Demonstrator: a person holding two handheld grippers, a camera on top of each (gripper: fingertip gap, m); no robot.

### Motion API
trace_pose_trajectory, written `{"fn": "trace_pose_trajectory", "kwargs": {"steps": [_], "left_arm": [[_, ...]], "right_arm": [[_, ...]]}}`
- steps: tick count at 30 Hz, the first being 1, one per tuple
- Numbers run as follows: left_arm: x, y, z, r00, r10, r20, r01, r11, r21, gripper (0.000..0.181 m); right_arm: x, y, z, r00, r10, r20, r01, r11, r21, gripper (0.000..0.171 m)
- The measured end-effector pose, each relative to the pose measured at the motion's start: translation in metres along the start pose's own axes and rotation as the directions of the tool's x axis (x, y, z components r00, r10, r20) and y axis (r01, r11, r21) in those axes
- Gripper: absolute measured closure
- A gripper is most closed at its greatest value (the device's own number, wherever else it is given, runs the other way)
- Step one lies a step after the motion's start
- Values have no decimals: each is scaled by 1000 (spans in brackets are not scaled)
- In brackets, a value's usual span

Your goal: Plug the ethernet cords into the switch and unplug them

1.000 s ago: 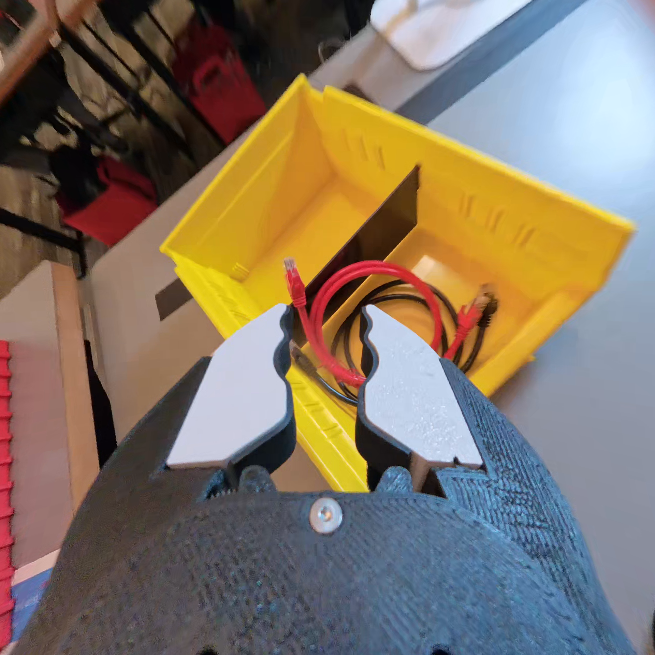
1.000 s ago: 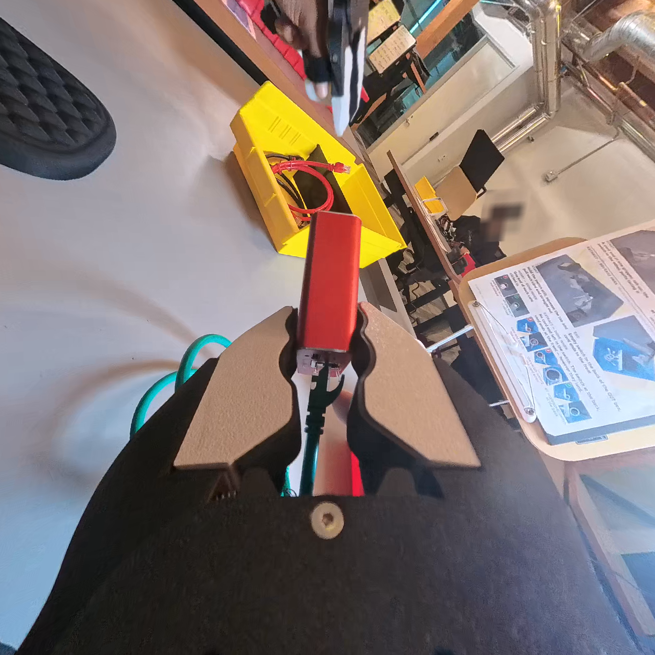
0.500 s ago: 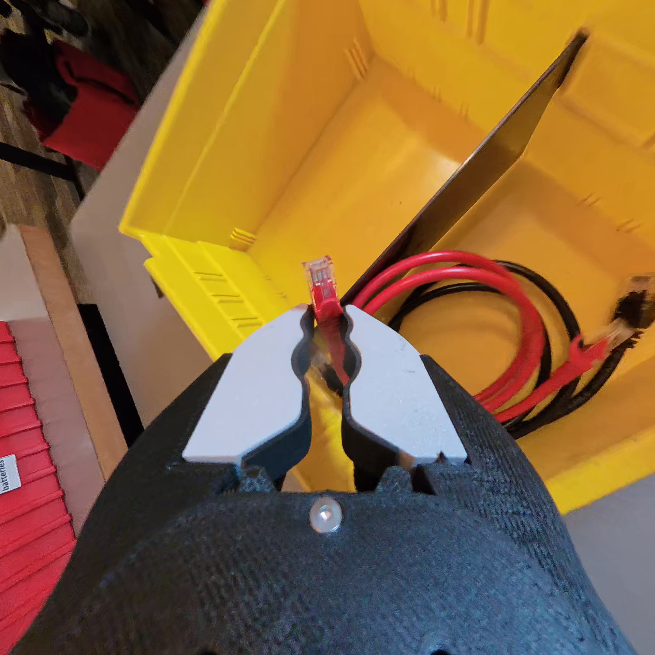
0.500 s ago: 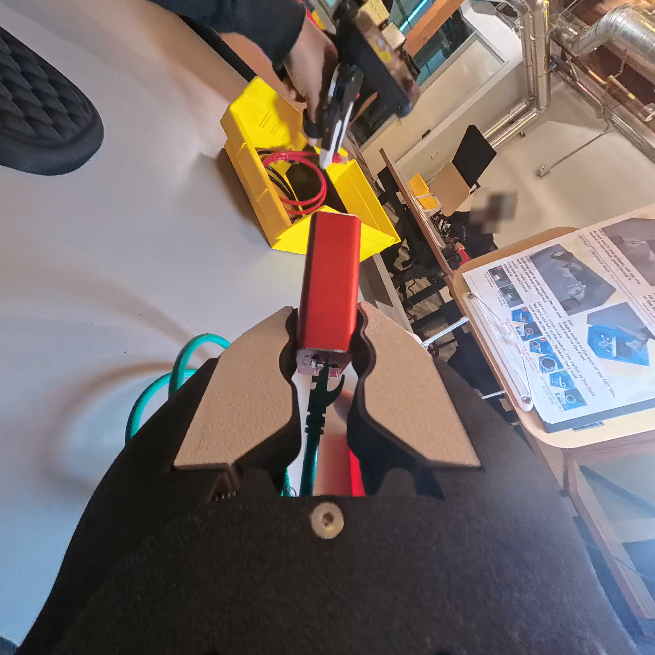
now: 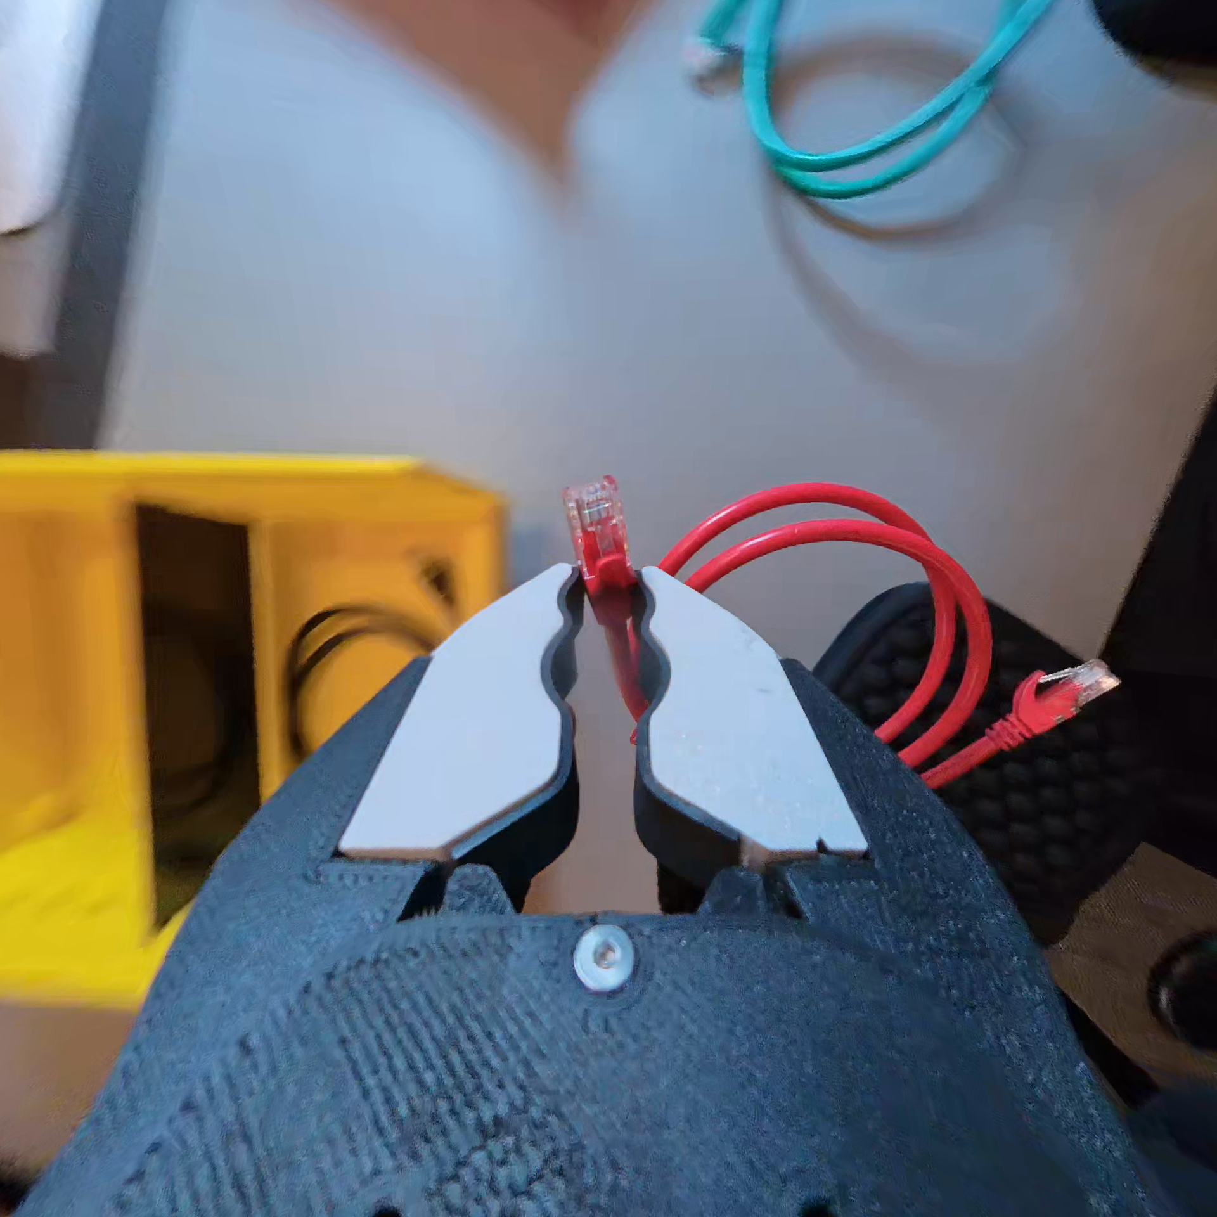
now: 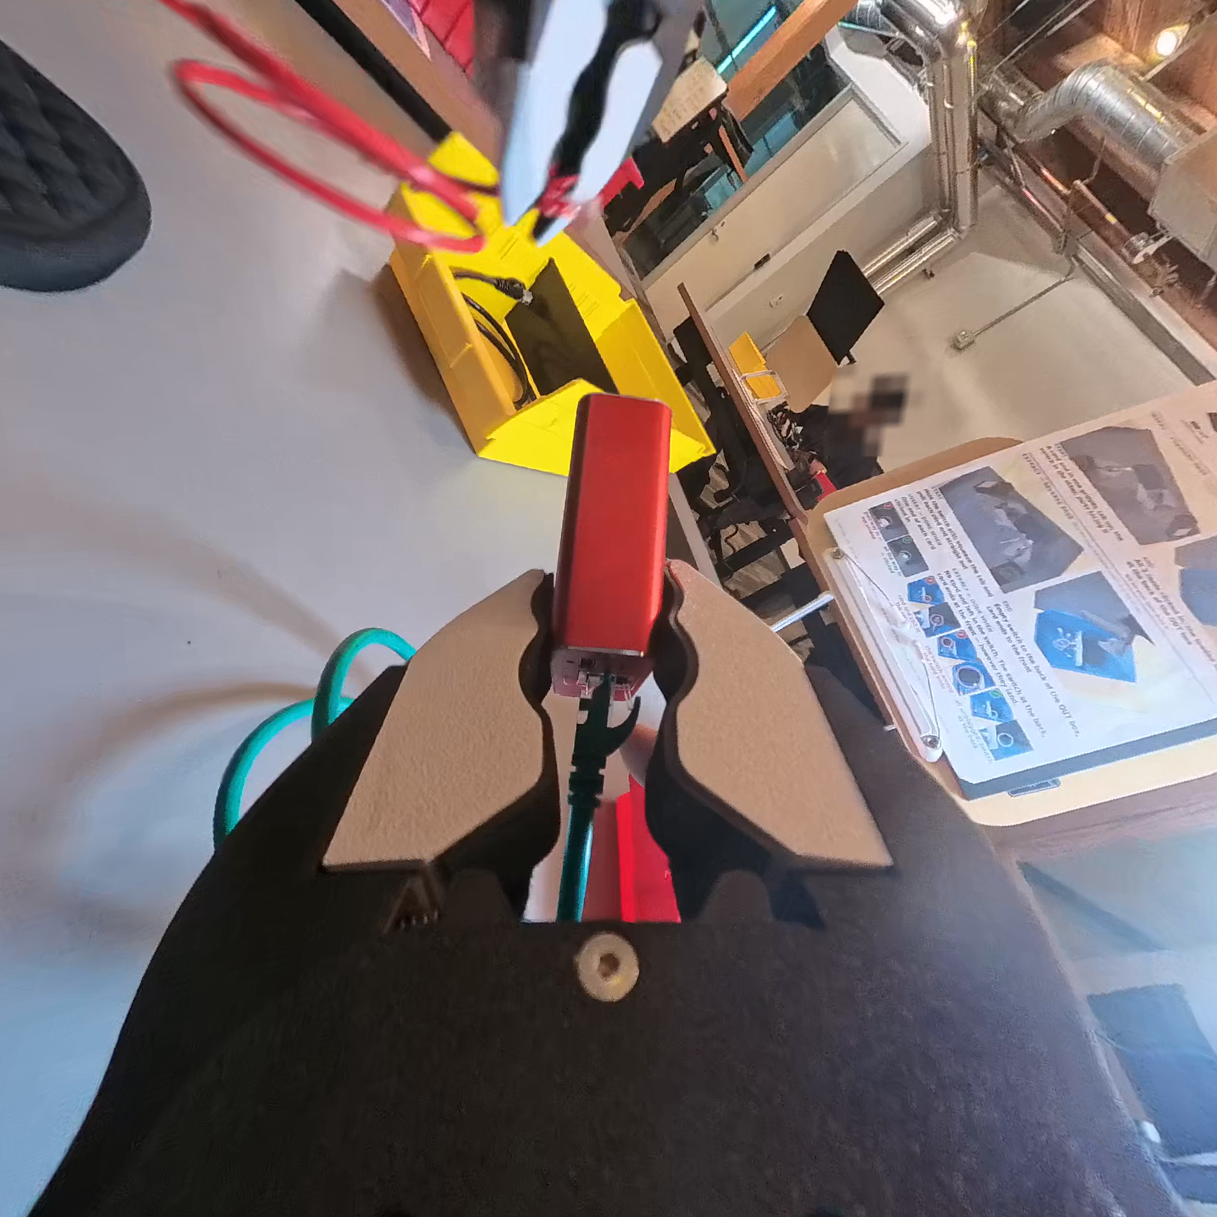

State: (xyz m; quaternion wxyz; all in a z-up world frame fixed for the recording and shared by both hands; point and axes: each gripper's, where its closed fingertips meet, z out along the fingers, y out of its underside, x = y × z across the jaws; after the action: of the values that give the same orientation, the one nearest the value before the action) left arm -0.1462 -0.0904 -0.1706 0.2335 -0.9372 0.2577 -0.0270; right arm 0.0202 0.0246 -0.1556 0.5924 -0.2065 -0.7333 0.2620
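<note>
A: Since half a second ago, the red cord point(image 5: 948, 632) has been lifted out of the yellow box point(image 5: 369, 487). It is now held in the air by the left gripper point(image 5: 609, 579), and the view has been turned toward the grey table point(image 5: 369, 276).

B: How is it held?

A: The fingers are clenched on the boot just behind the clear plug point(image 5: 593, 520), which points away from the camera. The rest of the cord hangs in two loops at the right, with the second plug point(image 5: 1080, 685) free.

B: And the switch?

A: The red switch point(image 6: 612, 527) is gripped at its near end by the right gripper point(image 6: 609, 625), whose fingers are closed on it. A green cord point(image 6: 586, 777) is plugged into its near face, and its loops are laid on the table.

B: What is seen of the room?

A: A workshop is seen beyond the table edge, with desks and silver pipes point(image 6: 1080, 105) above. A board with printed sheets point(image 6: 1027, 606) is placed at the right.

B: What else is nearby?

A: A black cord point(image 6: 494, 329) is left in the box, beside a black divider point(image 6: 560, 342). A black textured object point(image 6: 59, 204) is seen at the left. In the right wrist view, part of the box is covered by the left gripper.
</note>
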Motion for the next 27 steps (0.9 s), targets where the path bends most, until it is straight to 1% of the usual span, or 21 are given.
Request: {"fn": "trace_pose_trajectory", "kwargs": {"steps": [1, 3, 5, 6, 8, 11, 15, 17, 19, 22, 23, 24, 26, 27], "left_arm": [[17, -4, 24, 998, 26, -51, -25, 1000, 7, 167], [43, -12, 72, 992, 51, -113, -47, 998, 32, 167], [57, -21, 108, 991, 55, -119, -46, 996, 80, 168], [61, -27, 120, 991, 54, -121, -41, 993, 107, 168], [62, -38, 133, 996, 49, -74, -37, 985, 168, 168], [56, -47, 138, 998, 51, 26, -55, 974, 221, 168], [53, -47, 135, 991, 59, 119, -88, 963, 254, 165], [55, -47, 135, 990, 57, 127, -91, 955, 281, 165], [57, -44, 139, 992, 56, 117, -87, 957, 277, 161], [57, -43, 141, 991, 54, 120, -86, 955, 285, 160], [56, -43, 141, 990, 55, 129, -90, 954, 287, 162], [54, -44, 141, 989, 60, 139, -98, 953, 288, 170], [52, -42, 138, 986, 73, 150, -112, 956, 271, 170], [51, -43, 132, 991, 64, 121, -96, 956, 276, 170]], "right_arm": [[-1, 3, 1, 1000, -9, -1, 9, 1000, -10, 143], [-3, 8, 1, 1000, -18, 0, 18, 999, -30, 143], [-3, 12, 1, 1000, -13, -1, 13, 999, -38, 143], [-2, 15, 1, 1000, -6, -2, 6, 999, -42, 143], [-1, 20, 0, 1000, 13, -4, -13, 999, -46, 143], [0, 25, 0, 999, 36, -6, -36, 998, -45, 143], [1, 26, -1, 999, 41, -8, -42, 998, -43, 143], [1, 26, -2, 999, 41, -8, -42, 998, -42, 143], [1, 26, -2, 999, 41, -6, -41, 998, -41, 143], [0, 26, -2, 999, 39, -6, -39, 998, -44, 143], [0, 27, -2, 999, 39, -6, -39, 998, -44, 143], [0, 26, -2, 999, 39, -6, -39, 998, -44, 143], [0, 27, -2, 999, 36, -4, -36, 998, -44, 143], [-1, 27, -2, 1000, 31, 0, -31, 999, -41, 143]]}}
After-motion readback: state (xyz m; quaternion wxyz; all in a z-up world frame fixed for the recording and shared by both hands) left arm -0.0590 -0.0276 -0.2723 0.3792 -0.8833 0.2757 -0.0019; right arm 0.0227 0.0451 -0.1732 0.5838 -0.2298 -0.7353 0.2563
